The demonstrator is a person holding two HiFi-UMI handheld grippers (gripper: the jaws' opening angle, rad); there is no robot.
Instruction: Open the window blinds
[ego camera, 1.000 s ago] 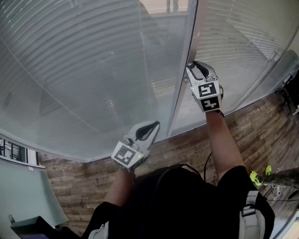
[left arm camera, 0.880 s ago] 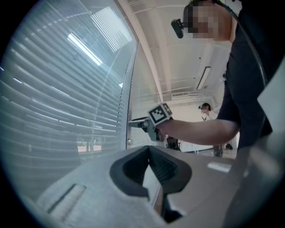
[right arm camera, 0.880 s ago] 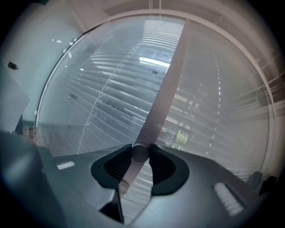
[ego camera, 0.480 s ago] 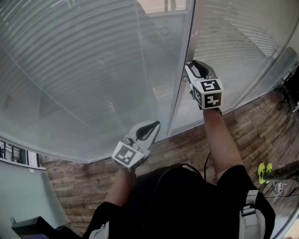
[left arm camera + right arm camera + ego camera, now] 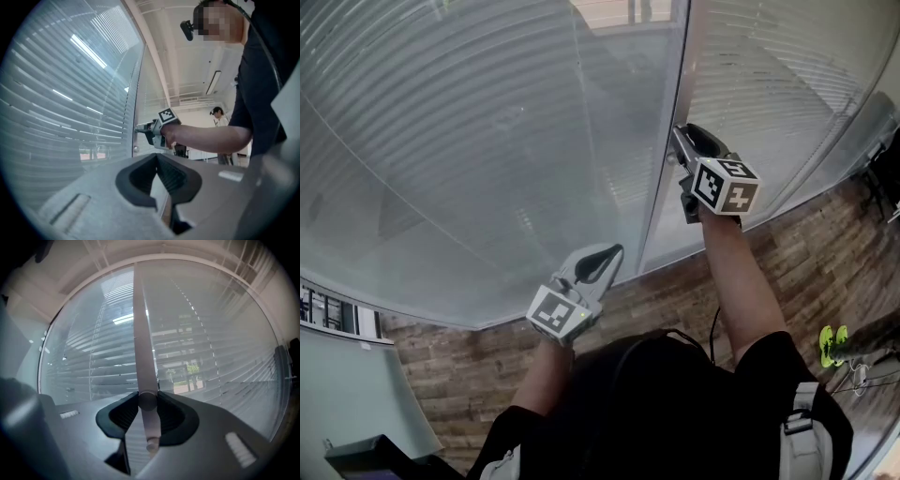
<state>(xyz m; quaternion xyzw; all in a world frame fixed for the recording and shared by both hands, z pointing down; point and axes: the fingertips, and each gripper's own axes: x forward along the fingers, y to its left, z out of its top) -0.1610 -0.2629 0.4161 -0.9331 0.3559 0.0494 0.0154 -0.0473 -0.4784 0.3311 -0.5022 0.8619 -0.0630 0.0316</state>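
Note:
Grey slatted blinds (image 5: 487, 141) cover two glass panes split by a pale window post (image 5: 667, 159). My right gripper (image 5: 680, 138) is up against that post, shut on the blinds' thin white tilt wand (image 5: 143, 357). The wand runs upright between its pads (image 5: 161, 413), and its lower end (image 5: 152, 444) sticks out below. From the side, the right gripper (image 5: 139, 127) shows level at the wand (image 5: 134, 98). Through the tilted slats (image 5: 197, 352) I see trees and daylight. My left gripper (image 5: 609, 253) hangs lower and nearer to me, shut on nothing (image 5: 158, 159), apart from the blinds.
A brick-patterned floor (image 5: 806, 253) runs below the window. A yellow-green thing (image 5: 831, 345) and cables lie on it at the right. A grey panel (image 5: 356, 384) stands at the lower left. Another person (image 5: 218, 112) stands far off in the room.
My right gripper has rolled about its own line while staying on the wand; its marker cube now faces more to the right. The left gripper has kept still.

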